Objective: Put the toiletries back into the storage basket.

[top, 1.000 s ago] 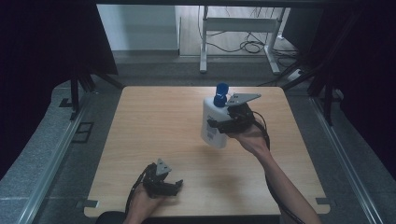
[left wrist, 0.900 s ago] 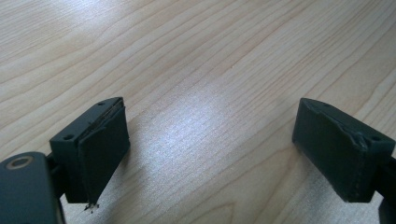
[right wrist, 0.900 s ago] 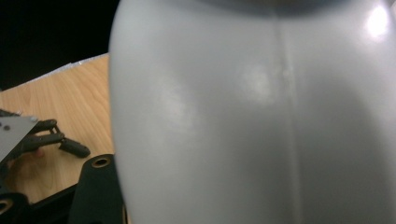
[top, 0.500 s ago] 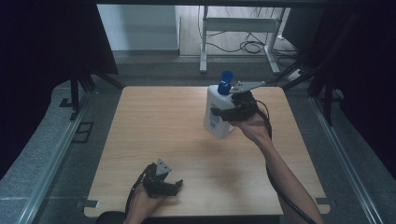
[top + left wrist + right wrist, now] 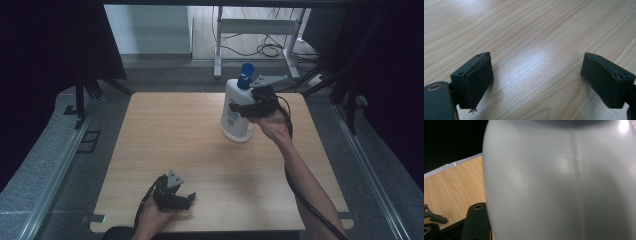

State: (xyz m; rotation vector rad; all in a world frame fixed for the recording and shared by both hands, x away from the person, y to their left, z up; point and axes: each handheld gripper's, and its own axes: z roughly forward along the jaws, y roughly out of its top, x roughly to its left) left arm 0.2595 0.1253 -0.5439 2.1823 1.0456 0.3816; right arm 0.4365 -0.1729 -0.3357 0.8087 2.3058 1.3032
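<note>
Gripping white bottle (image 5: pixel 238 112) upright, right claw (image 5: pixel 246 107); left claw (image 5: pixel 186 200) wide, well apart.

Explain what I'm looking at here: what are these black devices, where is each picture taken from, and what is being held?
No robot: a person holds a hand-held gripper in each hand at a wooden table. The high view looks down from above the person's side. The right gripper is clamped on a white bottle with a blue cap, upright at the table's far right; whether it touches the table I cannot tell. The right gripper view looks along that gripper, so the bottle's body looms close. The left gripper rests near the front edge, holding nothing; its own view shows its two black fingers wide apart over bare wood.
</note>
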